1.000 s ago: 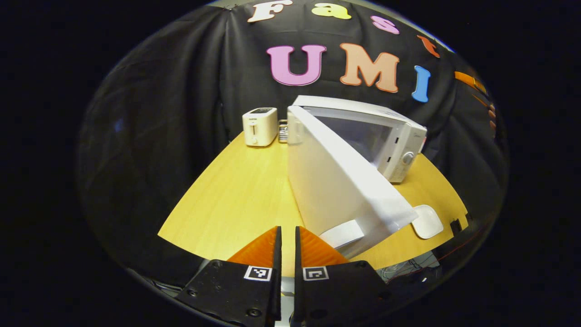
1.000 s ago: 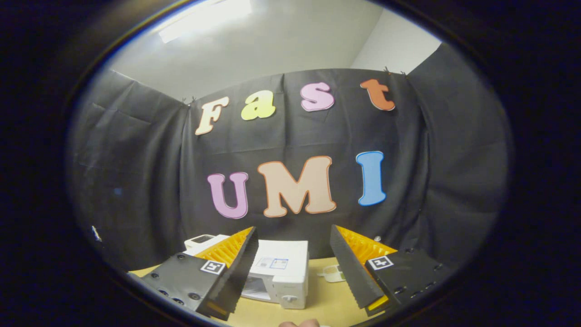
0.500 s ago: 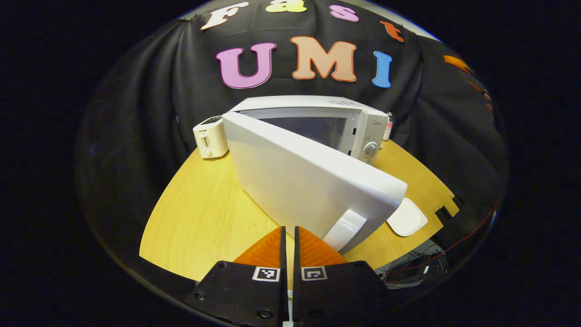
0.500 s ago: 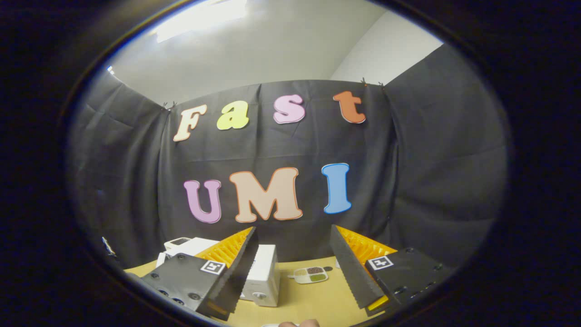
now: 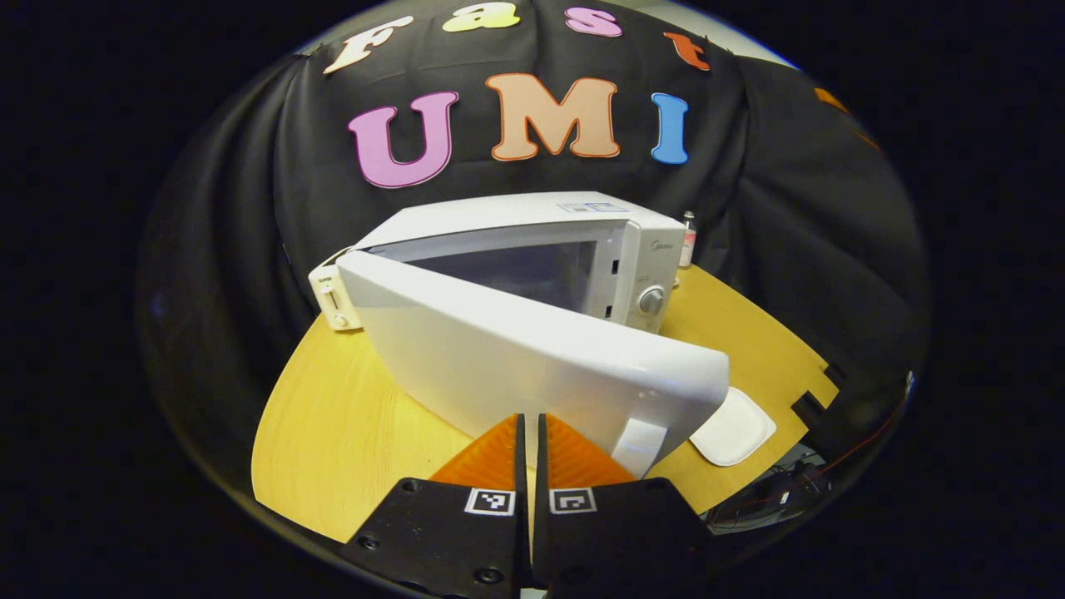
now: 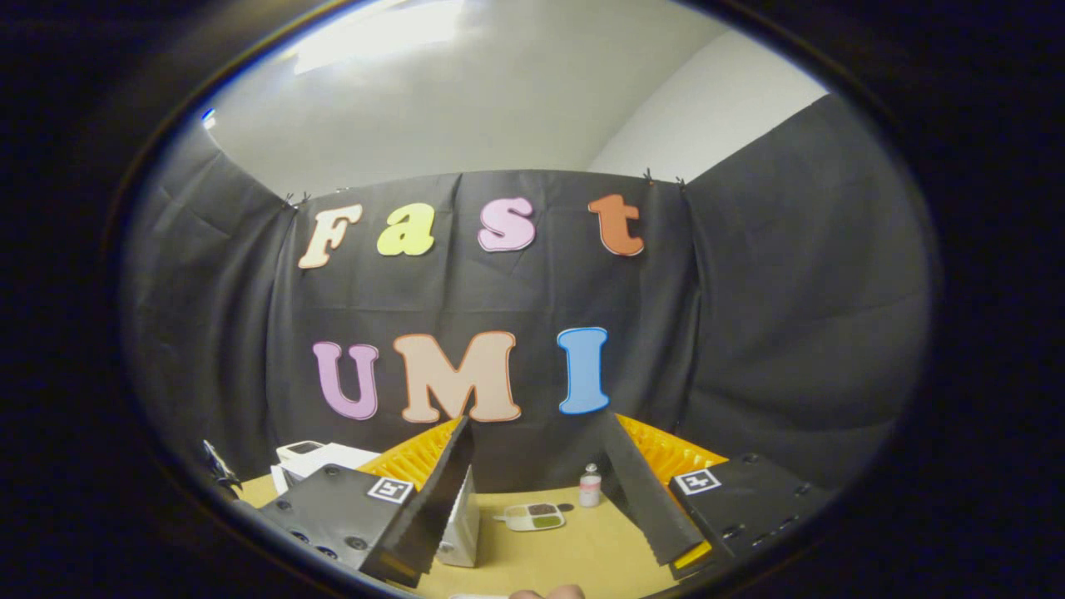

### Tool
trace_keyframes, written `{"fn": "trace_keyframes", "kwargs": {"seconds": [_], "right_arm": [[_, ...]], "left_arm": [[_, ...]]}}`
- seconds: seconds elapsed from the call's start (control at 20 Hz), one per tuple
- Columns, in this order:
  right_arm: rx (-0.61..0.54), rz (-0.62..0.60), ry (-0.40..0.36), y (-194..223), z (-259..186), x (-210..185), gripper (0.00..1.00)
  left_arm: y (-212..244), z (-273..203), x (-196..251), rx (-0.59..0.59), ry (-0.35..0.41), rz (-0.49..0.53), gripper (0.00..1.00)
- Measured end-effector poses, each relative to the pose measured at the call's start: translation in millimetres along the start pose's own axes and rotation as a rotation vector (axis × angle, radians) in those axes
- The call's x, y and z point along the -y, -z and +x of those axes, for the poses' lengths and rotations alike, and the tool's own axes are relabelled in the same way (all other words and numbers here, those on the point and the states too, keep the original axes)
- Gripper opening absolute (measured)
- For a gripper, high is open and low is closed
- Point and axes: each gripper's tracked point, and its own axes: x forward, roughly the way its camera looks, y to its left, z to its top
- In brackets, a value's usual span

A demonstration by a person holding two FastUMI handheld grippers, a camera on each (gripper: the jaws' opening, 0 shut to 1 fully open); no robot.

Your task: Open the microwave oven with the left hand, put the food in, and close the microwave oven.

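Note:
The white microwave [image 5: 582,241] stands on the wooden table with its door [image 5: 516,366] swung partly open, showing the cavity behind. My left gripper [image 5: 530,420] is shut on nothing, its tips close against the door's outer face, just left of the door handle [image 5: 642,441]. My right gripper [image 6: 537,426] is open and empty, held high and aimed at the booth wall. Below its fingers lie a small divided food tray [image 6: 532,517] and a corner of the microwave [image 6: 462,532].
A white toaster [image 5: 333,298] stands left of the microwave. A small bottle [image 5: 687,237] stands behind its right side and is the bottle [image 6: 589,487] near the food tray. A white dish [image 5: 732,428] lies by the table's front right edge [image 5: 811,399].
The left gripper has moved round to face the door's outer side, and the door stands closer to the oven. The right view has turned rightward, bringing the food tray and bottle into sight.

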Motion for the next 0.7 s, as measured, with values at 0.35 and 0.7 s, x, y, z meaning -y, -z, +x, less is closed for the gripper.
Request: {"fn": "trace_keyframes", "kwargs": {"seconds": [0.35,0.7], "right_arm": [[-0.027,-0.062,-0.020,10,1,6,0.87],[-0.035,-0.124,-0.051,17,3,5,0.89]], "left_arm": [[-20,31,35,0.020,0.073,0.052,0.01],[-33,57,50,0.027,0.106,0.069,0.01]]}}
